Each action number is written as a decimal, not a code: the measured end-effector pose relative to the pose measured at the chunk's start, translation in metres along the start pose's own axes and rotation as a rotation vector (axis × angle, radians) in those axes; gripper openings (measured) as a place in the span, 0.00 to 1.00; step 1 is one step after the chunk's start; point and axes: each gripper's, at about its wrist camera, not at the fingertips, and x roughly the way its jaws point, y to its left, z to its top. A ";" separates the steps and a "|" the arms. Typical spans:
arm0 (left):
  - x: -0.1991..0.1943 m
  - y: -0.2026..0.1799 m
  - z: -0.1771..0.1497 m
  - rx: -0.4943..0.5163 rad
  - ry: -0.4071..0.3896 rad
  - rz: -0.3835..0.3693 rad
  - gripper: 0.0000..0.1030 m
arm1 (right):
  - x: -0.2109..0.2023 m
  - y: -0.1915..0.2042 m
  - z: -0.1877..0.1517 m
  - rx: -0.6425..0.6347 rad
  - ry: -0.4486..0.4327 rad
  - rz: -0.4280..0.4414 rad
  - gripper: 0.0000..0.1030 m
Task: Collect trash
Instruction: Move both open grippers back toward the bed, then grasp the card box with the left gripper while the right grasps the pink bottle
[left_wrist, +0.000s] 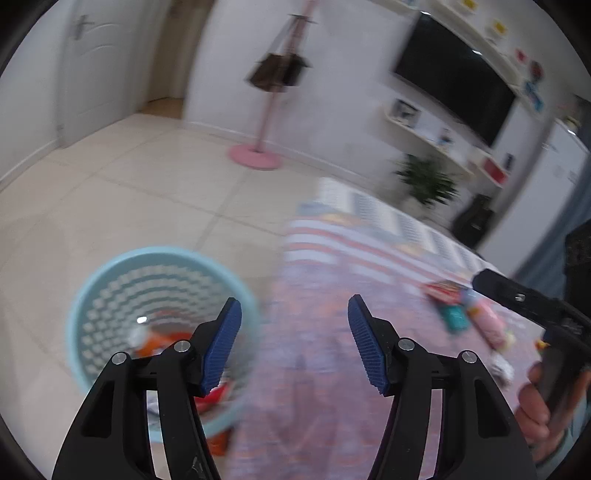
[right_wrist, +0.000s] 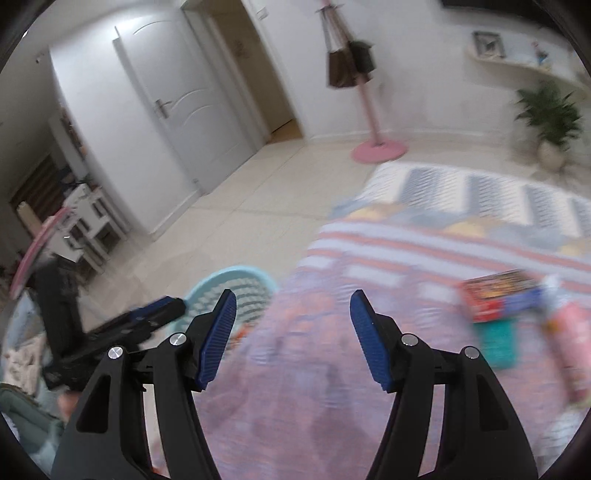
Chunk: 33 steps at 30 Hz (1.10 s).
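A pale tiled floor (left_wrist: 122, 192) fills the room beyond both grippers, with a white door (right_wrist: 177, 107) at the far side. Ahead and below the grippers spreads a striped, patterned cloth (left_wrist: 325, 332) in pink, lilac and white, blurred by motion; what it covers cannot be told.

A round light-blue basket (left_wrist: 92, 295) with a lattice wall stands on the floor just left of the cloth's edge, under the left finger of the left gripper (left_wrist: 295, 339). Inside it lie orange, red and white pieces, too blurred to name. A pink coat stand (left_wrist: 258, 147) with a brown bag hanging from it rises well beyond, near the wall, and a potted plant (right_wrist: 550, 118) sits to the far right.

The trash (right_wrist: 502, 299) lies on the cloth ahead and to the right of the right gripper (right_wrist: 293, 338): a red and dark printed packet, a teal packet just beside it, and a pink wrapper nearer the edge, all smeared by blur.

Both grippers have their blue ribbed pads spread wide, with nothing between them. From the left wrist view the right gripper shows at the far right, gripped by a hand (left_wrist: 535, 406).
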 end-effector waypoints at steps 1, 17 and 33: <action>0.003 -0.011 0.002 0.017 0.004 -0.023 0.57 | -0.009 -0.008 0.000 -0.010 -0.010 -0.028 0.59; 0.149 -0.187 0.023 0.302 0.210 -0.270 0.70 | -0.091 -0.163 -0.039 -0.038 -0.039 -0.427 0.65; 0.258 -0.210 0.022 0.261 0.407 -0.331 0.72 | -0.054 -0.233 -0.048 0.062 0.097 -0.325 0.65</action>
